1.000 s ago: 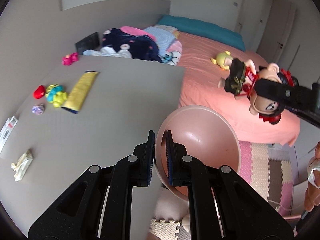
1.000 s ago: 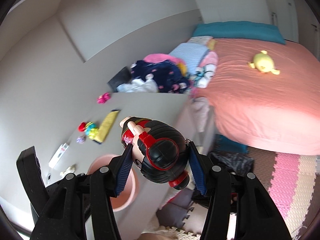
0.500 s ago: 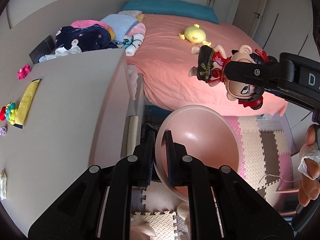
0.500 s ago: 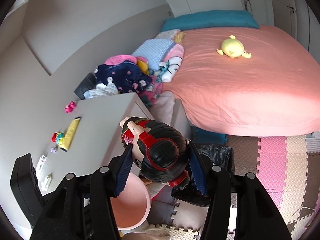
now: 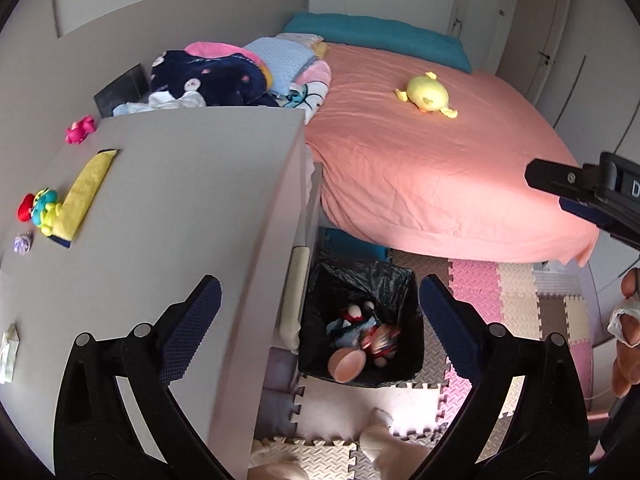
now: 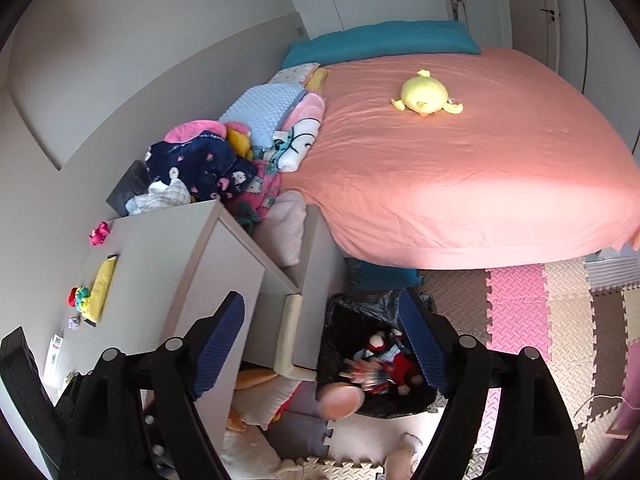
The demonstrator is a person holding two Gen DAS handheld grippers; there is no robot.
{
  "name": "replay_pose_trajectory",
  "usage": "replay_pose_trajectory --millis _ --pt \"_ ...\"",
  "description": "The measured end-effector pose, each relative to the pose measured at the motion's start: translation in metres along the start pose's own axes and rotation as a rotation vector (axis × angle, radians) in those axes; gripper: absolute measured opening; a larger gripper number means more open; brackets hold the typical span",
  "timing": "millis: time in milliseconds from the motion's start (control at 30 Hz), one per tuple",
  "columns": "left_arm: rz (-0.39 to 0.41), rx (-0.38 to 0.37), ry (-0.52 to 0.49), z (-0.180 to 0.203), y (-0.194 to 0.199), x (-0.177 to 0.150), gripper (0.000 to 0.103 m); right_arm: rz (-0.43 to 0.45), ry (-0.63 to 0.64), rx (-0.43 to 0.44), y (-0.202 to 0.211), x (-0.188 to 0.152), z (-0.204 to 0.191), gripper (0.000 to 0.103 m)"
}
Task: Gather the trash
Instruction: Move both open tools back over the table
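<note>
Grippers are seen spread wide with nothing between their blue-padded fingers: the left gripper (image 5: 318, 312) and the right gripper (image 6: 322, 344) are both held above a black-lined rectangular trash bin (image 5: 400, 280) on the foam-mat floor. Inside it a round pink plastic bowl (image 5: 347, 365) and a red-and-black doll (image 5: 380, 338) are lodged among other toys. Beside the bin a grey worktop (image 5: 180, 200) is seen, carrying a yellow cloth strip (image 5: 86, 192). Farther off, a yellow plush duck (image 6: 425, 95) is laid on the pink-sheeted bed (image 6: 460, 184).
</note>
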State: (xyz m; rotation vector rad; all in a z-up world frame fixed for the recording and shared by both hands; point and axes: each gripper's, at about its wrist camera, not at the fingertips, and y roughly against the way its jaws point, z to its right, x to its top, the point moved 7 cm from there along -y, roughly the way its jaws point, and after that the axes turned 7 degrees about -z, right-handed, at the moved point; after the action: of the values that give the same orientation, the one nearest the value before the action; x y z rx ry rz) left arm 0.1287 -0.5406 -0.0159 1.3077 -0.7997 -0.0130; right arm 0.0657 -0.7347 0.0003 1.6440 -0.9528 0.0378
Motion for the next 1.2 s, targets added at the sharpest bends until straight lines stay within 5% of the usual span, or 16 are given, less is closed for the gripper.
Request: replay_pose_trajectory --millis 700,1200 --pt "0.061 0.145 0.179 -0.122 0.077 -0.048 0.096 -0.053 0.205 0.161 0.002 -0.045 -0.152 0.080" --pt "0.075 0.360 0.481 -0.264 0.177 -0.169 0.096 -0.142 0.433 0.326 0.009 -0.132 -0.301 0.080"
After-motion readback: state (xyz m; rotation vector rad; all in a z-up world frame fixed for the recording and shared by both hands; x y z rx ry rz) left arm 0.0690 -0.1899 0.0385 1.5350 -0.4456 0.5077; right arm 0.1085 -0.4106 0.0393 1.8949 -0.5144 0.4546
